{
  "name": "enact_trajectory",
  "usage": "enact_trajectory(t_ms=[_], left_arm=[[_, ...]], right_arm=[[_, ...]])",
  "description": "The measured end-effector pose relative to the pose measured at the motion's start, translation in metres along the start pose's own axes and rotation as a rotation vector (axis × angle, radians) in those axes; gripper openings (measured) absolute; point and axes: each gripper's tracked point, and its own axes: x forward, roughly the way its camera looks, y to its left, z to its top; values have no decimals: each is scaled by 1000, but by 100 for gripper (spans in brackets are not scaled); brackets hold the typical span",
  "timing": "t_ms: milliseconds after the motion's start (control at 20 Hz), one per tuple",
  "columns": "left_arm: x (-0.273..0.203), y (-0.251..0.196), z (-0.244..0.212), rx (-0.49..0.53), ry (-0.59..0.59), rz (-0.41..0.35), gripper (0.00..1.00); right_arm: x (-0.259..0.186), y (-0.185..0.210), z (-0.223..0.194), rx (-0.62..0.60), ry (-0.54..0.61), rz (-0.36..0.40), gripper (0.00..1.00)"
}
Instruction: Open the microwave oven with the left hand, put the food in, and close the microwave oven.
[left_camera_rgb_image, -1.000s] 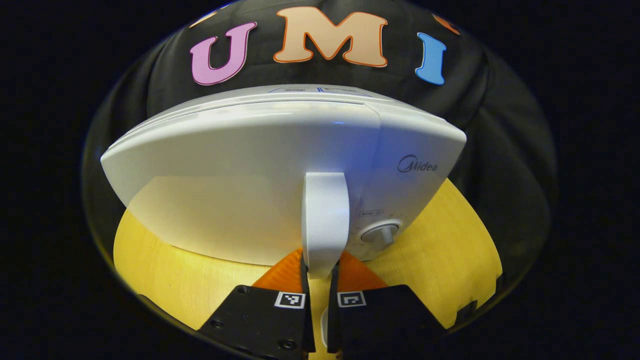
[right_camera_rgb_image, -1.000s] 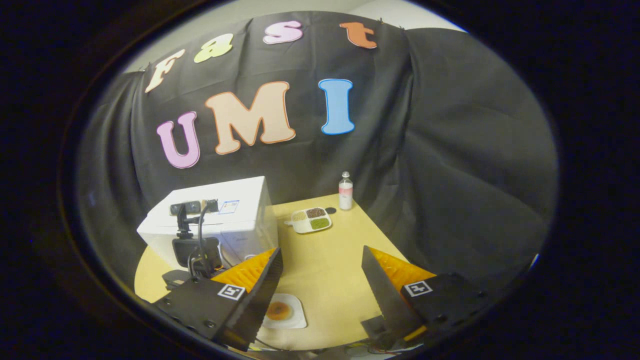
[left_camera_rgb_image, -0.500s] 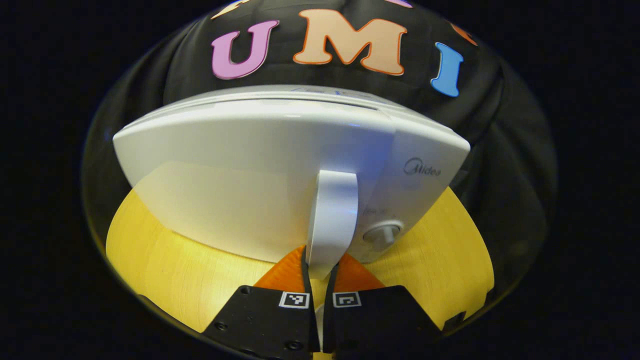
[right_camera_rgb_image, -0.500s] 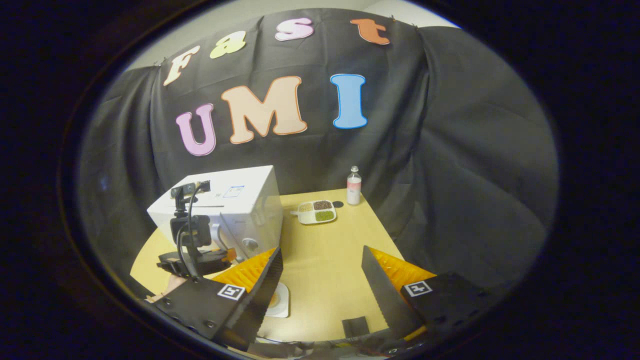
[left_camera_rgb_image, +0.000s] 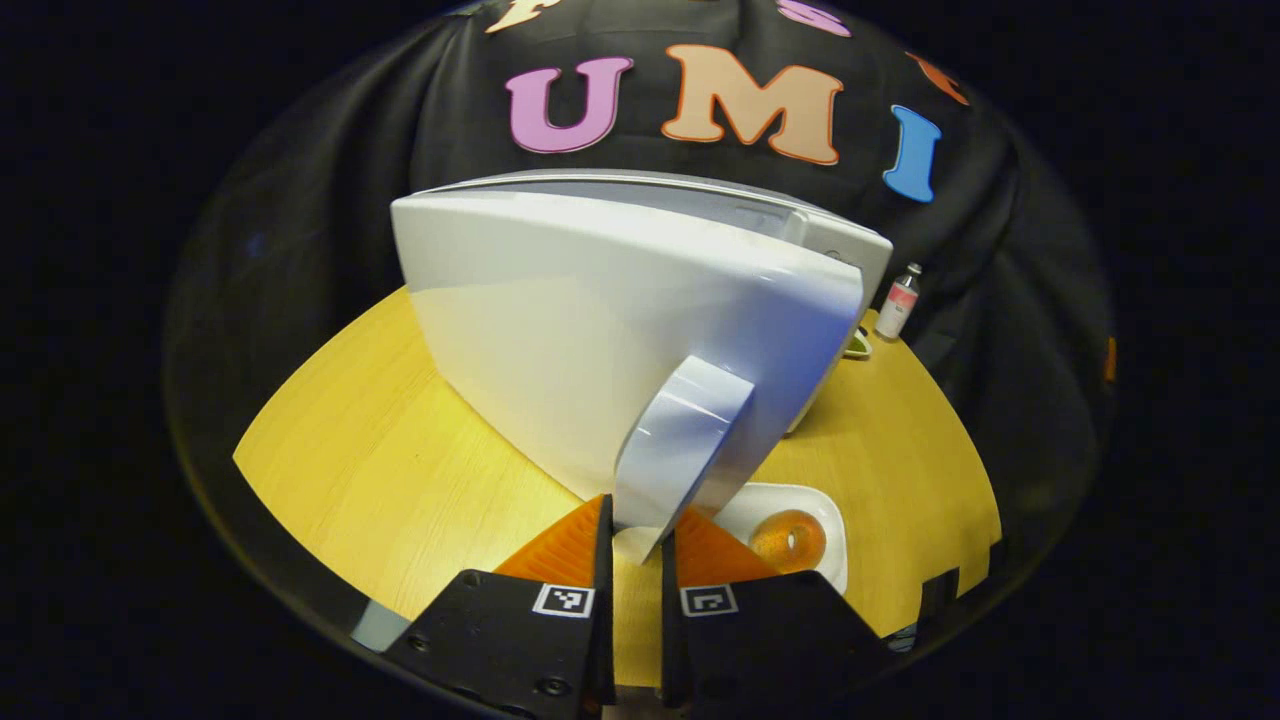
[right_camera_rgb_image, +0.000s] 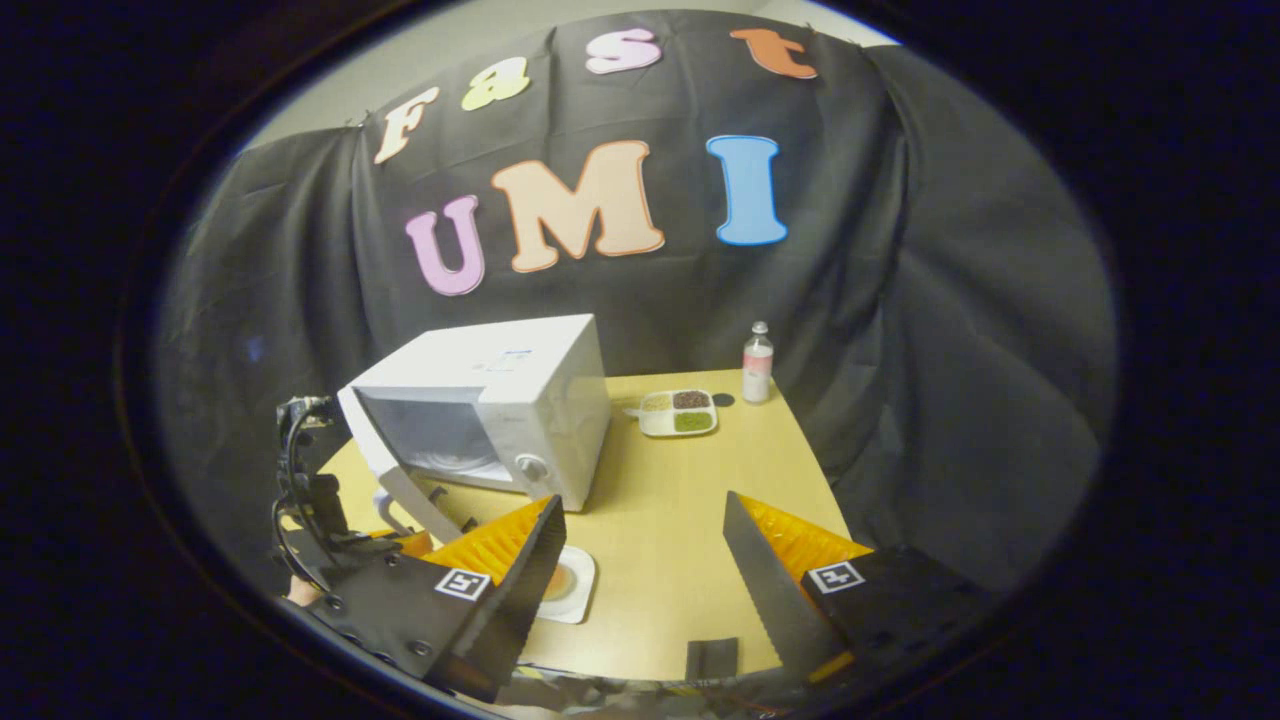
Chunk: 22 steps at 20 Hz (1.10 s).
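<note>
1. Right gripper view: wooden table (right_camera_rgb_image: 660, 520) takes up the lower middle, black cloth wall behind it.
2. White microwave oven (right_camera_rgb_image: 520, 400) stands on the table's left part; its cavity is exposed and a dial shows on the front panel.
3. Microwave door (left_camera_rgb_image: 600, 330) is swung out from the body on its left-edge hinge, partly open; in the left gripper view its outer face spreads across the centre.
4. Door handle (left_camera_rgb_image: 675, 440), a pale vertical bar, sits on the door's free edge and reaches down to the fingertips.
5. Left gripper (left_camera_rgb_image: 635, 530): both fingers are pressed against the lower end of the handle, one on each side, clamping it. In the right gripper view this gripper sits at the lower left by the door edge, with cables on it.
6. Right gripper (right_camera_rgb_image: 640, 560): fingers spread wide apart, nothing between them, held above the table's near part.
7. White plate (left_camera_rgb_image: 815, 510) lies on the table in front of the microwave, just right of the handle; it is outside the oven.
8. Food (left_camera_rgb_image: 788, 540), a round orange-brown piece, rests on that plate.
9. Divided tray (right_camera_rgb_image: 678, 412) with brown and green fillings lies right of the microwave, toward the far edge.
10. Small bottle (right_camera_rgb_image: 757, 362) stands upright just beside the tray, near the cloth.
</note>
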Motion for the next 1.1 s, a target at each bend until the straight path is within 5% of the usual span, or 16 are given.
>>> enact_trajectory(t_ms=[100, 200, 250, 350, 650, 700, 1100], left_arm=[[-14, 14, 7, -86, -18, 22, 26], [-23, 32, 11, -123, -43, 64, 49], [-31, 37, 12, -135, -58, 78, 77], [-31, 45, 12, -144, -59, 107, 97], [-60, 68, 15, -147, -68, 192, 96], [-65, 72, 14, -151, -68, 201, 96], [-106, 133, -2, -186, -61, 276, 96]], right_arm=[[2, 7, -5, -10, 5, 42, 99], [6, 12, -13, -21, 24, 78, 99], [8, 17, -16, -24, 33, 97, 99], [11, 23, -17, -34, 37, 129, 99], [31, 34, -21, -42, 60, 186, 98], [36, 36, -25, -45, 68, 189, 92], [68, 67, -62, -40, 159, 174, 91]])
